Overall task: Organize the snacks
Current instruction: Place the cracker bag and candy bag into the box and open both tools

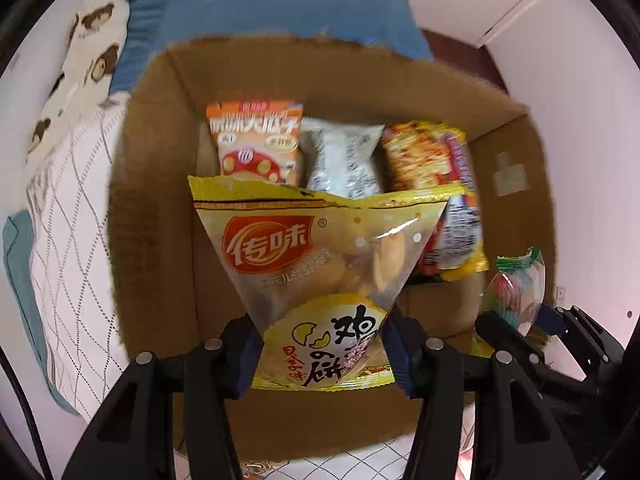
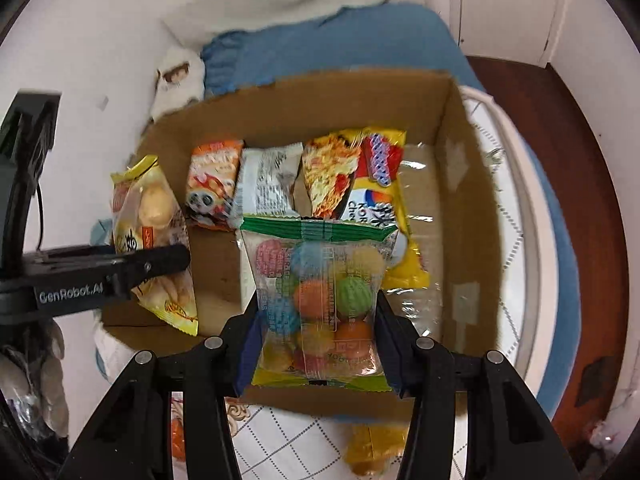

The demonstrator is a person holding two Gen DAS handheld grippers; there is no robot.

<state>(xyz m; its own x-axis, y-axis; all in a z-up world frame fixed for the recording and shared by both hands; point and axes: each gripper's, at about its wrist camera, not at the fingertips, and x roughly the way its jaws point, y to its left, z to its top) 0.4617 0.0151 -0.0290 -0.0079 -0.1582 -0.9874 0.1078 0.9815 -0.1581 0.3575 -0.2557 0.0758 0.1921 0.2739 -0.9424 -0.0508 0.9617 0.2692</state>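
Observation:
My left gripper (image 1: pixel 320 354) is shut on a yellow egg-biscuit bag (image 1: pixel 320 264) and holds it over the open cardboard box (image 1: pixel 160 184). My right gripper (image 2: pixel 316 354) is shut on a clear bag of coloured candy balls (image 2: pixel 320 292), also over the box (image 2: pixel 464 208). In the box's far end lie an orange snack pack (image 1: pixel 256 140), a white-grey pack (image 1: pixel 344 156) and a yellow-red noodle pack (image 1: pixel 432 168). The right gripper with the candy bag (image 1: pixel 516 288) shows at the right of the left wrist view. The left gripper (image 2: pixel 160 264) with the biscuit bag (image 2: pixel 152 236) shows at the left of the right wrist view.
The box sits on a bed with a white quilted cover (image 1: pixel 72 240), a blue blanket (image 1: pixel 280 8) and a bear-print pillow (image 1: pixel 84 52). More snack packs (image 2: pixel 372 448) lie on the cover in front of the box. A wooden floor (image 2: pixel 560 160) lies to the right.

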